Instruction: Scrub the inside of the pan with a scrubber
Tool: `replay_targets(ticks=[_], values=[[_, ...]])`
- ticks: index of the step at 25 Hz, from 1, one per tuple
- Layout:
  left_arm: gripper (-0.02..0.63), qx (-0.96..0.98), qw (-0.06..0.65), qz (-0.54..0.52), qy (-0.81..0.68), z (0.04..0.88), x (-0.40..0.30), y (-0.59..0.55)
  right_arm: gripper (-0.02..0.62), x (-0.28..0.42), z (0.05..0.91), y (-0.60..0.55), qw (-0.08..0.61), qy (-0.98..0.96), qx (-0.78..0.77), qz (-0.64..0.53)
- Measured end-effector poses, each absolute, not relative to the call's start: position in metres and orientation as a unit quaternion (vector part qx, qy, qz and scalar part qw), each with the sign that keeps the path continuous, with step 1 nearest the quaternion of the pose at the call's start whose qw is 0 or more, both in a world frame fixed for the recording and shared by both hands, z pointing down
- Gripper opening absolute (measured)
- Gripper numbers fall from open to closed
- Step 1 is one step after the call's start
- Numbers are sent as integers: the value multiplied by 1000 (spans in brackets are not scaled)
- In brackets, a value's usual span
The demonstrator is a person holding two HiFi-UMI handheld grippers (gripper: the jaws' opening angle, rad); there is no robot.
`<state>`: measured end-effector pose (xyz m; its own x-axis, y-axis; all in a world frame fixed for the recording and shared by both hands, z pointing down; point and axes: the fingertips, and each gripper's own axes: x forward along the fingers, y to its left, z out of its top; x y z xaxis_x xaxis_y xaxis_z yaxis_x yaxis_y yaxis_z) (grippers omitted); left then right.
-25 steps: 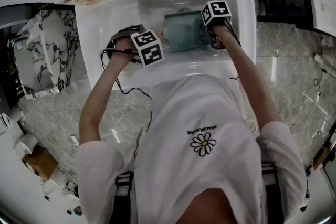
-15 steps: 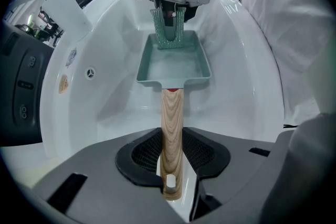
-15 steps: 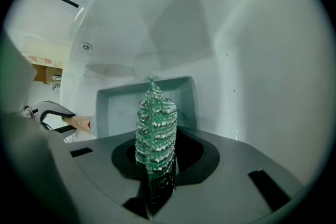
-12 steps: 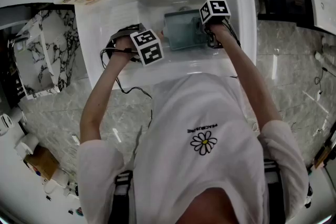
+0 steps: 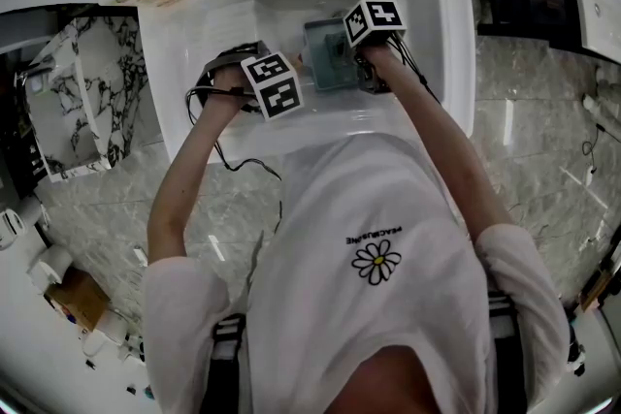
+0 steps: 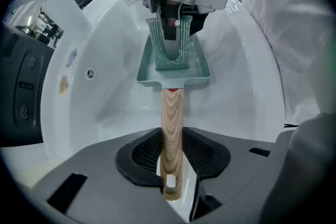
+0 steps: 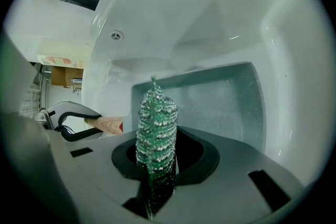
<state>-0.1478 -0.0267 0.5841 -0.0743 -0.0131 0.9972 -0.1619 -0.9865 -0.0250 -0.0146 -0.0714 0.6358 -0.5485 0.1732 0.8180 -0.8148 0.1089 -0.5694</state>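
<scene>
Head view: pan (image 5: 325, 63) in sink (image 5: 439, 34); scrubber (image 6: 156, 51) inside.

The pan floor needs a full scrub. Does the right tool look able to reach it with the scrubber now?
Likely yes: the right tool holds the scrubber inside the open pan, nothing else lies in it, and the left tool grips the handle.

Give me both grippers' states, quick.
Left gripper: closed on the pan handle.
Right gripper: closed on the scrubber.
</scene>
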Motion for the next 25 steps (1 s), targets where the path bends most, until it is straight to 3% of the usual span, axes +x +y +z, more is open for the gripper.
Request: replay_targets(ticks=[11, 25], values=[[127, 678, 50, 730, -66, 584, -148, -27, 64, -53, 627, -61, 359, -630, 224, 651], [127, 680, 52, 728, -67, 584, -148, -27, 64, -53, 620, -64, 357, -643, 220, 641]])
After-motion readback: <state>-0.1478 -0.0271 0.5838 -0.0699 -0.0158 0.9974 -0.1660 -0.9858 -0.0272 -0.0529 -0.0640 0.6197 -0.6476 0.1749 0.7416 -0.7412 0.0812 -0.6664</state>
